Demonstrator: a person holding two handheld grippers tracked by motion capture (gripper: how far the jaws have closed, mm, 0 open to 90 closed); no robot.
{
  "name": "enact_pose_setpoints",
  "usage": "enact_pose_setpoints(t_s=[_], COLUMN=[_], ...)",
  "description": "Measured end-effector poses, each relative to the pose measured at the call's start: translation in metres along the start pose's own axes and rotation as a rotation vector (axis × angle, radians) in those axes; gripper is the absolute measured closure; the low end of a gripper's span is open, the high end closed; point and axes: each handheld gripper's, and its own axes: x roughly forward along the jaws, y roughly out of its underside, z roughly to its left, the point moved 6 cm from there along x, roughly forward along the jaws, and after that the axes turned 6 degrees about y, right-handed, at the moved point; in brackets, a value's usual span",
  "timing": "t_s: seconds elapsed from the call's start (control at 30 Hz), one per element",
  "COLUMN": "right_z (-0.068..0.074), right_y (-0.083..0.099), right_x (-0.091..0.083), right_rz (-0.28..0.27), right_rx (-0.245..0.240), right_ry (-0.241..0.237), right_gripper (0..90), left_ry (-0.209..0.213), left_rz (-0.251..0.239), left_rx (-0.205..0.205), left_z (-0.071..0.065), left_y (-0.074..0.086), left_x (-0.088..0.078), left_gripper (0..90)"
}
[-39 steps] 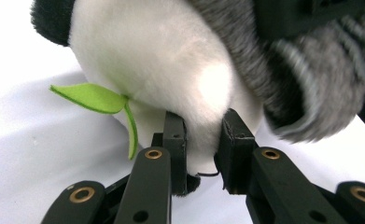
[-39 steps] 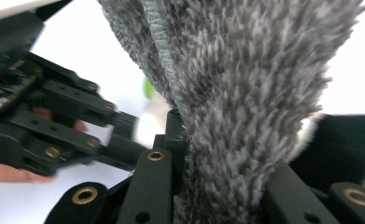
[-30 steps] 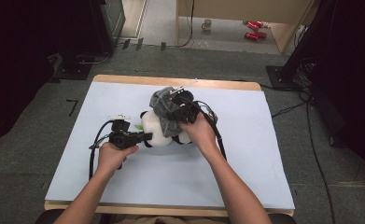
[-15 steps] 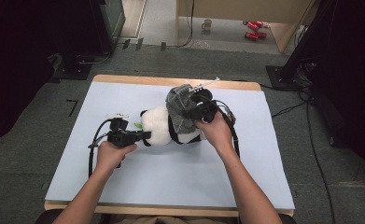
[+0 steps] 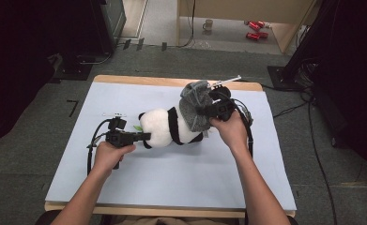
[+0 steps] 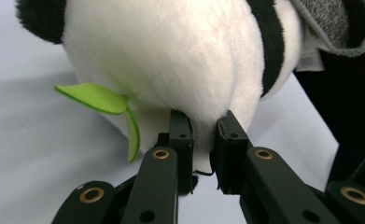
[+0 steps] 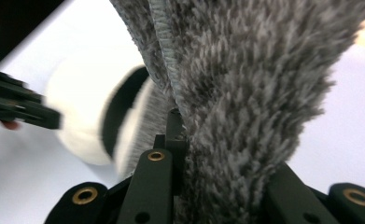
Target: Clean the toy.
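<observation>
Item: black-and-white plush panda (image 5: 164,127), lying mid-table on the pale blue mat (image 5: 172,178). My left gripper (image 6: 203,135) pinched its white fur; my right gripper (image 7: 208,154) clamped the grey fuzzy garment (image 5: 195,105) at its far-right end.

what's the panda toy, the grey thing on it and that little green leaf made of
Panda toy: looks like soft plush, short dense white and black pile, matte. Grey garment: seems a fuzzy fleece or shaggy knit, long mottled grey fibres outside with a flatter ribbed edge. Green leaf: probably felt, a flat stiff sheet with a cleanly cut edge and no pile.
</observation>
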Motion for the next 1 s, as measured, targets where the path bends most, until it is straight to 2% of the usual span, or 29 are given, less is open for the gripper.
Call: enact_pose_setpoints(t_s=[0.1,0.2,0.33,0.43,0.5,0.53,0.6,0.7,0.77,0.9,1.0], right_z=[0.012,0.029,0.039,0.040,0.037,0.035,0.031,0.027,0.025,0.018,0.016], right_y=[-0.003,0.000,0.011,0.013,0.010,0.009,0.006,0.003,0.001,-0.002,-0.003], right_x=[-0.008,-0.001,0.025,0.037,0.040,0.040,0.042,0.044,0.046,0.048,0.049], right_rz=[-0.018,0.011,0.069,0.074,0.060,0.059,0.060,0.059,0.054,0.038,0.034], right_rx=[-0.003,-0.032,-0.060,-0.063,-0.063,-0.059,-0.046,-0.038,-0.031,-0.003,0.012], right_ry=[-0.051,-0.104,-0.103,-0.090,-0.066,-0.058,-0.057,-0.054,-0.051,-0.055,-0.066], right_gripper=[78.9,78.9,78.9,78.9,78.9,78.8,78.8,78.7,78.6,78.3,78.3], left_ry=[-0.026,-0.045,-0.071,-0.088,-0.098,-0.094,-0.085,-0.090,-0.091,-0.107,-0.132], left_rz=[-0.002,-0.016,-0.036,-0.043,-0.067,-0.078,-0.097,-0.096,-0.085,-0.065,-0.078], left_rx=[0.014,0.041,0.094,0.148,0.214,0.265,0.366,0.460,0.483,0.484,0.502], left_z=[0.001,0.001,0.002,0.003,0.001,0.000,-0.002,-0.004,-0.005,0.000,0.005], left_y=[0.001,0.001,0.001,0.002,0.001,0.001,0.002,0.005,0.007,0.010,0.009], left_x=[0.000,0.002,0.002,0.000,-0.002,-0.003,-0.004,-0.002,0.001,0.012,0.019], left_gripper=[80.0,78.6,72.8,65.3,60.1,56.9,43.5,36.5,33.8,31.3,30.9])
